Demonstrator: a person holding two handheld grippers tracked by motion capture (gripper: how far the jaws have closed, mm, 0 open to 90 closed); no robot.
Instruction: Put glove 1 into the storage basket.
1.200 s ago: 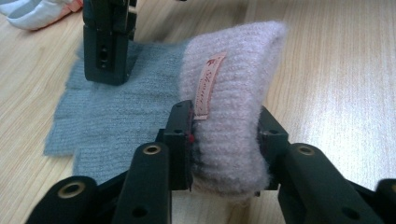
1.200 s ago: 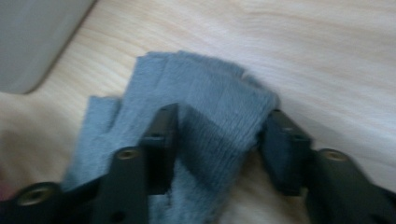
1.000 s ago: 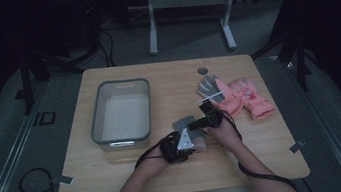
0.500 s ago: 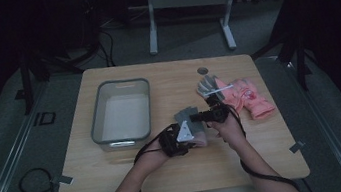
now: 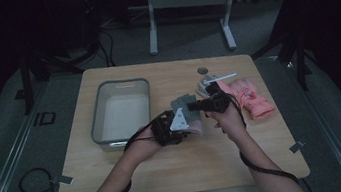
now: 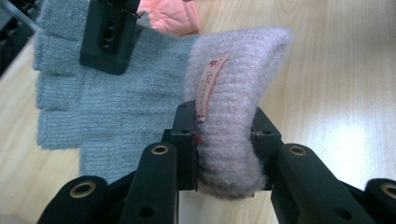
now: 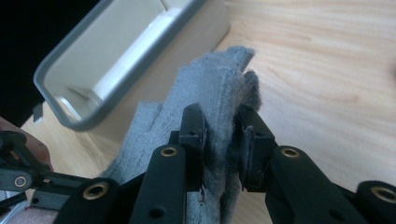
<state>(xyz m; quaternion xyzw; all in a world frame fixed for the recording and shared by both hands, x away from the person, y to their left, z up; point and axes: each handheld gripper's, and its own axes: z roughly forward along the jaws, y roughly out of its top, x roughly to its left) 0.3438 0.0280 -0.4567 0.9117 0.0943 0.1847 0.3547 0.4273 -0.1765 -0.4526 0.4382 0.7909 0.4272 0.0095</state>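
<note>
Both claws have come up off the counter (image 5: 120, 184) since the earlier picture, carrying the grey glove (image 5: 183, 107) with them, and their jaws narrowed a little on the knit as they rose.

Nearest the person, the left claw (image 5: 182, 123) is clamped on the glove's thick pinkish cuff (image 6: 233, 135), which fills the gap between its pads; a small label (image 6: 209, 84) runs down the cuff beside the left pad. Past the cuff, the grey hand part and its stubby fingers spread flat and hang above the wood.

The right claw (image 5: 191, 107) pinches a bunched fold of the same grey knit (image 7: 219, 107) between its pads, jaws nearly closed on the cloth. It reaches in from the right, level, with the hand gripping the handle behind it.

Bare counter lies in front of the person and to both sides near the front edge. Just left of the claws stands the grey tub (image 5: 98, 116), its near corner close to the glove. Beyond the right hand lies a pink glove (image 5: 252, 99), and a small round disc (image 5: 203, 71) sits near the far edge.

Forearms come in from below, converging toward the middle.
</note>
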